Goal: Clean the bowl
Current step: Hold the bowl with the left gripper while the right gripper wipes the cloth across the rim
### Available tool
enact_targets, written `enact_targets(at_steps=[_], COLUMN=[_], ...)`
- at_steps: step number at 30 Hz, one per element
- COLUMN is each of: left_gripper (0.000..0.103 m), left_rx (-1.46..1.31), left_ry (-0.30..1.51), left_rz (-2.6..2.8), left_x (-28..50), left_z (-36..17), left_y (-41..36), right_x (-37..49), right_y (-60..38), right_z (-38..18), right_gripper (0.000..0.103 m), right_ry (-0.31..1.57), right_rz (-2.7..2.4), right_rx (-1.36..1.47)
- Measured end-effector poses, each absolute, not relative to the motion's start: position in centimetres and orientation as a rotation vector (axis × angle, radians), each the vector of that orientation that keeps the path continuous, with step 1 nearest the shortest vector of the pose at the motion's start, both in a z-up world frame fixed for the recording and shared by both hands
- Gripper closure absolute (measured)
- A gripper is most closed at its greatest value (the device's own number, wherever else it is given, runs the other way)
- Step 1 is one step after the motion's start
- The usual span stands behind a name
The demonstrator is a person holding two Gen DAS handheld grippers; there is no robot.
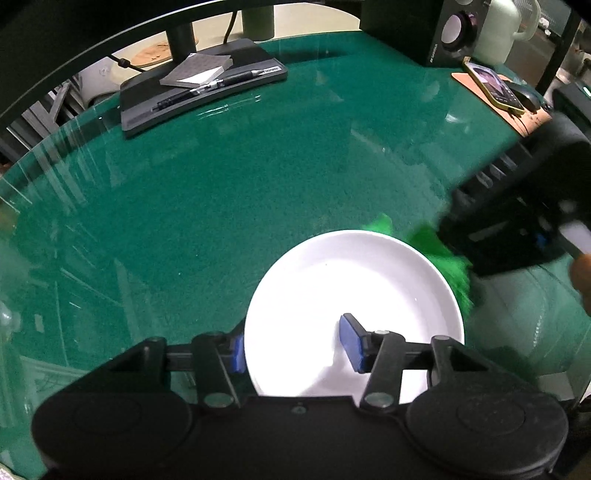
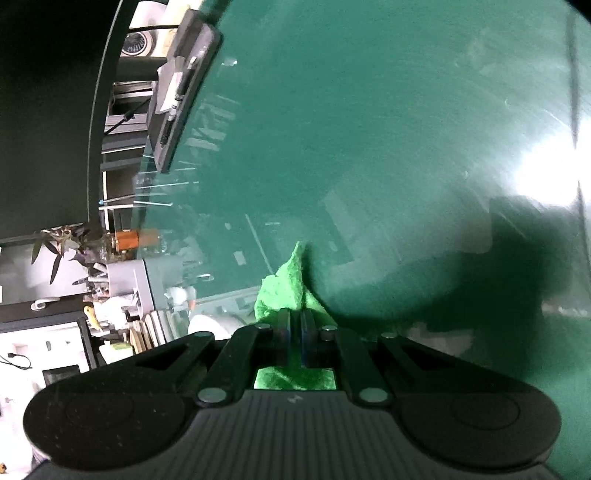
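Green cloth (image 2: 286,291) pinched in right hand-held gripper (image 2: 294,325), apparently over green tabletop (image 2: 369,129)

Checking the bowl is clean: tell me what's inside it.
One blue finger pad of the left gripper sits inside the white bowl; the green cloth is at its rim. The gripper body hides the near part.

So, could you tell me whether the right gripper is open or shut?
Shut: the right gripper has its fingers pinched on the green cloth.

Green glass-topped desk (image 1: 258,177), monitor base (image 1: 199,92), speaker (image 1: 454,29), bright glare
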State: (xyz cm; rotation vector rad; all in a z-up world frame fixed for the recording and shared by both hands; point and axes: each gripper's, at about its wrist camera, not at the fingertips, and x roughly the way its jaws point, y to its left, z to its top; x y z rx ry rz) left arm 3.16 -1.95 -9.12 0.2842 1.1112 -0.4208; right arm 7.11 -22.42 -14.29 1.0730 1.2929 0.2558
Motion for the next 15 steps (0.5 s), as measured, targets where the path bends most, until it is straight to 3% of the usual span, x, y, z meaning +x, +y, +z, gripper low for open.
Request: enact_targets(at_steps=[6, 15], left_gripper=[0.054, 0.053], left_rx=[0.289, 0.260], left_ry=[1.123, 1.120], left_rz=[-0.407, -0.423], left_x=[3.4, 3.3], left_z=[-9.1, -9.3], left_y=[-2.4, -1.8], right_x=[9.2, 5.5], right_y=[-20.0, -23.2], right_z=[-13.3, -13.7], right_gripper=[0.096, 0.096], right_ry=[1.254, 1.298], right_rz=[0.342, 0.278], right_rx=[1.008, 1.093])
